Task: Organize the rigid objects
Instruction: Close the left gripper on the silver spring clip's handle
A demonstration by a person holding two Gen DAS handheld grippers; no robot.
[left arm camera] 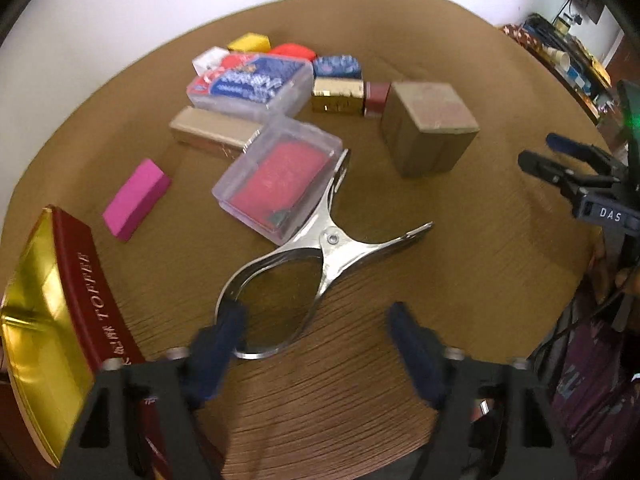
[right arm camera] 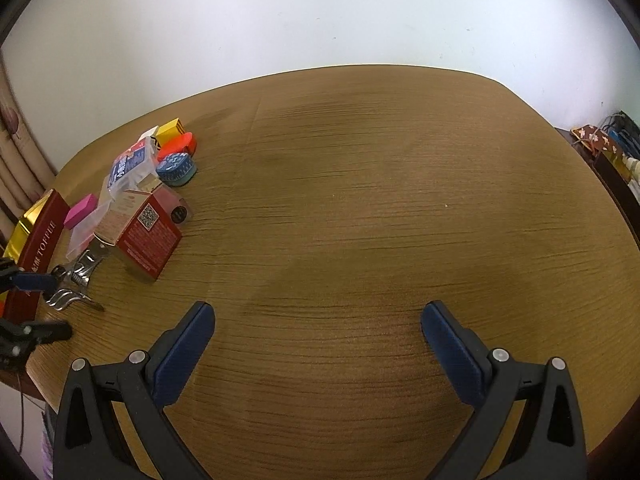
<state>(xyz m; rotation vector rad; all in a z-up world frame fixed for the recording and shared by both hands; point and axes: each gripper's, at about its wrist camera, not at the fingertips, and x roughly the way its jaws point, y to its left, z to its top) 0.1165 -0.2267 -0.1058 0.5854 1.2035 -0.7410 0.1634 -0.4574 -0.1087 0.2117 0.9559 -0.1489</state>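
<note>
The left gripper hangs over a metal spring clamp at centre frame, jaws partly open; one blue fingertip overlaps the clamp's handle loop, the other stands clear, and whether it touches cannot be told. The right gripper holds nothing, its jaws spread wide above bare wood. Across the brown wood-grain table, a clear case with red contents, a pink block, a brown cube-shaped box and a gold-topped toffee tin lie near the clamp. A white wall rises behind.
</note>
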